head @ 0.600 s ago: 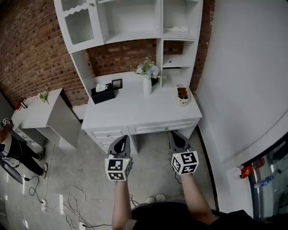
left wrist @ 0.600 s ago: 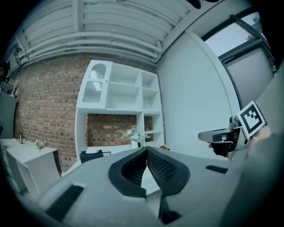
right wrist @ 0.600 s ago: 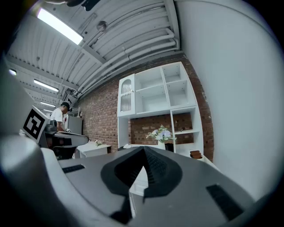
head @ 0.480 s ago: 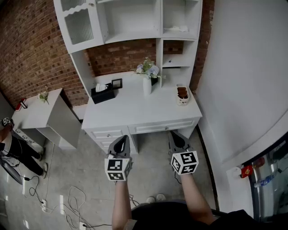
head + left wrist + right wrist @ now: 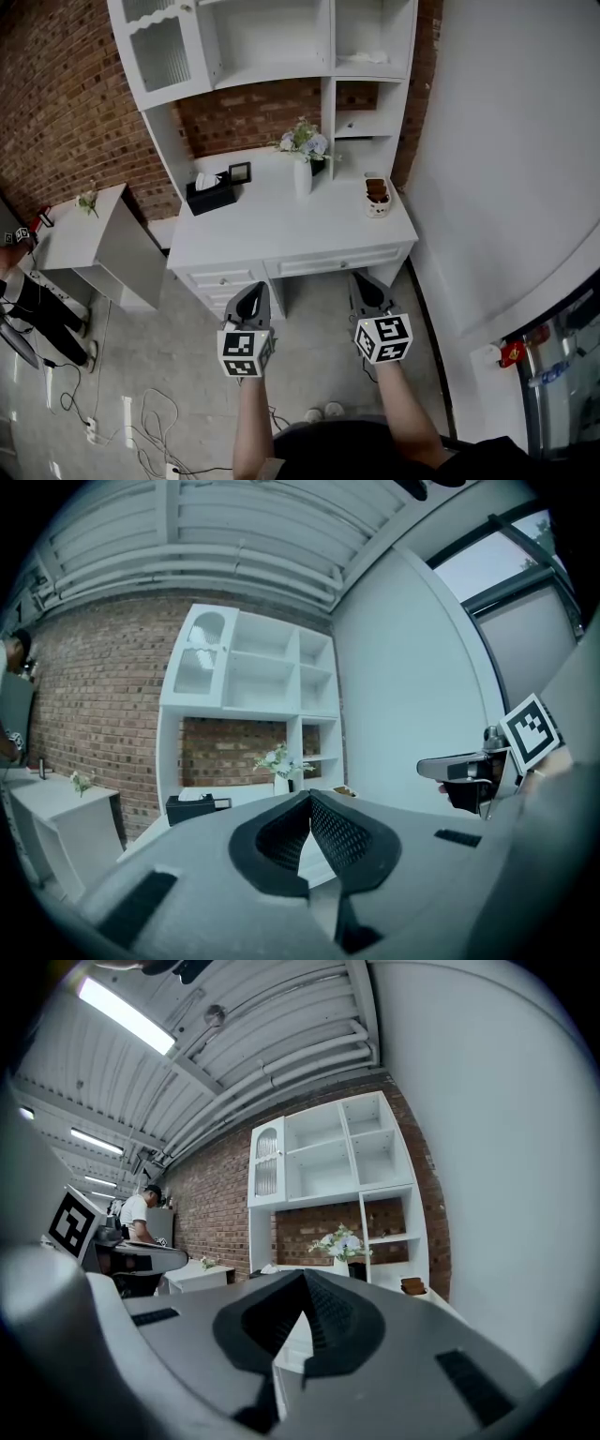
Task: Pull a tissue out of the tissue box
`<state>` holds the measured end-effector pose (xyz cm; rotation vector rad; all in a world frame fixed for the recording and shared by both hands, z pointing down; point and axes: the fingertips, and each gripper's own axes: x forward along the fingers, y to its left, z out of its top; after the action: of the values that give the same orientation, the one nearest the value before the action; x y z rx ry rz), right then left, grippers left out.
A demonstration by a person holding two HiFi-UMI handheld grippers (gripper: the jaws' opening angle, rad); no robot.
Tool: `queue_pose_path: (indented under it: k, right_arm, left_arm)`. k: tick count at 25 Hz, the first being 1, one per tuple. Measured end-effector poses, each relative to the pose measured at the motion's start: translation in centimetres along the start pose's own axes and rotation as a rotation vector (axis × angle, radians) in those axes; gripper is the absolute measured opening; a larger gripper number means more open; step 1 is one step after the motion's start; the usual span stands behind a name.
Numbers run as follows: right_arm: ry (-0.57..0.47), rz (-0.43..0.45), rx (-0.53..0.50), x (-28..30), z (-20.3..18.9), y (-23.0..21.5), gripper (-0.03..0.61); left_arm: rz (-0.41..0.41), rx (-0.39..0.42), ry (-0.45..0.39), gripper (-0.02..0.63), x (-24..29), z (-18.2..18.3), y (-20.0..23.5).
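Nothing of the task is done yet. The tissue box (image 5: 210, 194), dark with a white tissue (image 5: 206, 180) standing out of its top slot, sits on the upper left part of the white desk (image 5: 281, 234), close to the back edge and just beside a small picture frame (image 5: 241, 172). The tissue looks untouched, though at this range it is too small to say how far it stands out.

Both tongs are low in the frame, below the front edge of the desk and over the floor, well apart from the box. The left tongs (image 5: 252, 289) are pressed together at the tips with nothing between them, and the right tongs (image 5: 363, 279) are likewise pressed together and empty. Both point toward the desk, roughly level.

What is left is everything: getting close to the desk, bringing one of the tongs over the box at the upper left, spreading it around the standing tissue, pinching it and drawing it up and out of the slot. The left tongs look the nearer of the two, and the box may need steadying by the other as the tissue comes free.
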<state>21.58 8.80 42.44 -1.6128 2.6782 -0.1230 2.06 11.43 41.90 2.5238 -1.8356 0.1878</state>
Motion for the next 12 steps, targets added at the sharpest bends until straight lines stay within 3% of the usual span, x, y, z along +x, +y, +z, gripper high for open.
queue_pose_path:
  k: [12]
  right_arm:
    - [-0.005,0.015,-0.003,-0.1,-0.3,1.1,-0.003]
  left_arm:
    - [-0.004,-0.016,0.019,0.009,-0.6,-1.3,0.4]
